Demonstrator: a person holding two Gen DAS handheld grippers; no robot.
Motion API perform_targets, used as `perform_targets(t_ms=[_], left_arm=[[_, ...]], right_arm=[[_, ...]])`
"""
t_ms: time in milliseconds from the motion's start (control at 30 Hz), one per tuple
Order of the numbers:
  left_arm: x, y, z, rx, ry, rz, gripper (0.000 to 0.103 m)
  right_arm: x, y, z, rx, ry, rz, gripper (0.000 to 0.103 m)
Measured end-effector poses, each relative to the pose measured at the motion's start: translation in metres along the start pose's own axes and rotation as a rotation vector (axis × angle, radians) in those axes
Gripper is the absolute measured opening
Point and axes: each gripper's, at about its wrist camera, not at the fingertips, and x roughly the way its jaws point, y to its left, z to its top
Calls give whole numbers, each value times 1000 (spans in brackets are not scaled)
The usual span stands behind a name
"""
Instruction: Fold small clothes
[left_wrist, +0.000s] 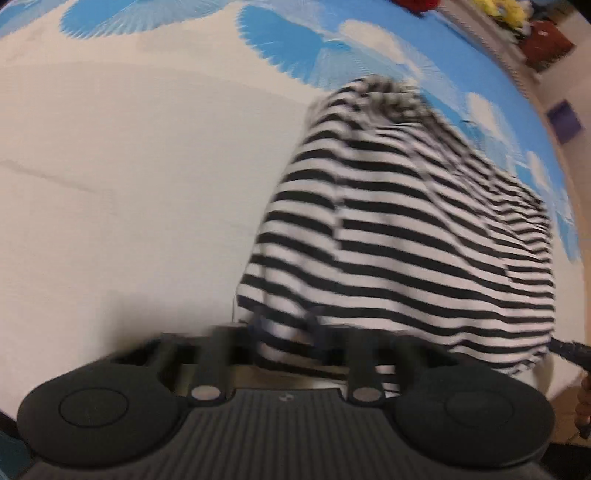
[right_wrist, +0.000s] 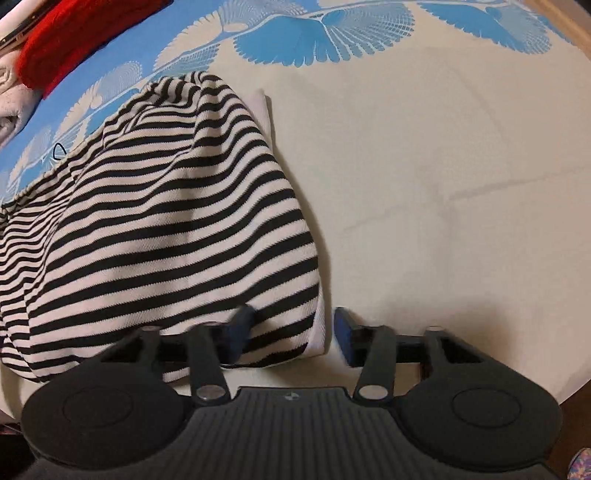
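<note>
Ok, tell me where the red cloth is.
In the right wrist view the red cloth lies at the top left corner, on the blue border of the patterned sheet, beyond the striped garment.

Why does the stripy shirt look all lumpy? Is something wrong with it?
Nothing is broken. The striped shirt is bunched and rumpled instead of lying flat on the cloth, because its near edge sits between the fingers of both the left gripper and right gripper.
</note>
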Motion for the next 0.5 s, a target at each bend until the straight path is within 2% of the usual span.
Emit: perform_targets(t_ms=[33,100,167,200,267,333,367,433,500], left_arm=[[-6,-2,0,15,-33,15,5],[-23,-1,1,5,-134,16,4],[-41,2,1,-8,-214,-7,2],[-42,3,-1,-5,-212,11,2],[-27,6,-3,-9,-113,82,1],[-10,5,-4,2,-20,114,1],[-9,1,-4,22,-20,136,2],[-20,-6,-3,42,-82,163,3],[-36,-14,-4,73,-171,173,7]], right_arm=[[-2,0,1,2,-8,10,4],[-18,2,3,10,-73,32,3],[-44,-3,6,52,-169,102,3],[-60,-8,6,84,-218,133,3],[-77,-19,2,111,-256,130,3],[-67,-25,0,110,-185,68,3],[-55,-26,-1,110,-122,43,3],[-38,-21,-3,69,-40,-14,3],[-44,-15,-2,30,-102,-123,5]])
